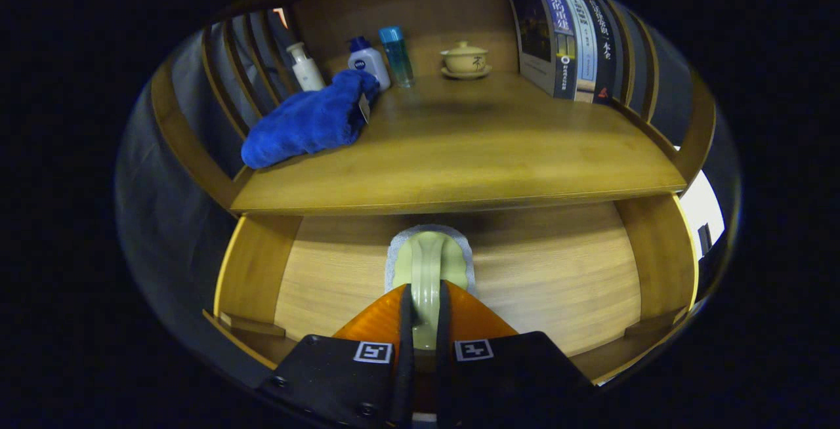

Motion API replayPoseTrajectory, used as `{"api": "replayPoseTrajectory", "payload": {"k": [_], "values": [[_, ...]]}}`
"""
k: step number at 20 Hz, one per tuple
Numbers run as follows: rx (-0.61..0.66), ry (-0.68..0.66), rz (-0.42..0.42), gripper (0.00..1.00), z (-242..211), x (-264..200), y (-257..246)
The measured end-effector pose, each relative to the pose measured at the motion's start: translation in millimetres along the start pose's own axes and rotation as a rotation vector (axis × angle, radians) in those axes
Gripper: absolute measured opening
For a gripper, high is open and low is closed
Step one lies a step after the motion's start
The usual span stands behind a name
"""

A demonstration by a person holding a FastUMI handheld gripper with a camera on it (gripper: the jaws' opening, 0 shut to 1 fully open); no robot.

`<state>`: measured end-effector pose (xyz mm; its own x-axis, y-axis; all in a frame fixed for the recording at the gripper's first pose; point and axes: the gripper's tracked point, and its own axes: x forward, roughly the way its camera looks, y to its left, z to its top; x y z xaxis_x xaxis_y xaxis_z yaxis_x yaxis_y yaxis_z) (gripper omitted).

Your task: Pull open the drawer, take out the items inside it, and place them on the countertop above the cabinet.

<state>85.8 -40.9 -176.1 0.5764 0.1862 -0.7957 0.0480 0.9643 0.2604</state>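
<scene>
In the gripper view, the drawer (558,285) is seen pulled open below the worktop (472,153), its wooden floor bare around a single item. That item is a pale green brush (430,262) with a grey-white rim around its head; its handle is clamped between the two fingers of the gripper (424,324), which are closed narrowly on it from both sides. The head of the brush lies just ahead of the fingertips, under the front edge of the worktop; whether it rests on the drawer floor or is lifted cannot be told.

On the worktop above, a blue towel (308,124) is bunched at the left. Just behind it stand a white pump bottle (306,67), a white bottle with a blue cap (369,61) touching the towel, and a clear blue bottle (397,55). A lidded tea cup on a saucer (465,60) stands near the back wall, and a row of books (569,42) is upright at the right.
</scene>
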Motion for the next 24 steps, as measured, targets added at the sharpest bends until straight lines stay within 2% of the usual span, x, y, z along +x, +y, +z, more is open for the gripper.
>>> {"api": "replayPoseTrajectory", "payload": {"k": [3,10,13,15,19,22,24], "values": [[-0.004,-0.032,0.046,0.21,9,-33,12],[-0.012,-0.172,0.044,0.21,76,-81,23],[0.004,-0.209,0.015,0.21,108,-73,20],[-0.014,-0.226,-0.041,0.21,132,-60,11],[-0.058,-0.202,-0.103,0.21,151,-33,8],[-0.138,-0.188,-0.157,0.21,166,-20,9],[-0.156,-0.164,-0.158,0.21,170,-12,14]]}}
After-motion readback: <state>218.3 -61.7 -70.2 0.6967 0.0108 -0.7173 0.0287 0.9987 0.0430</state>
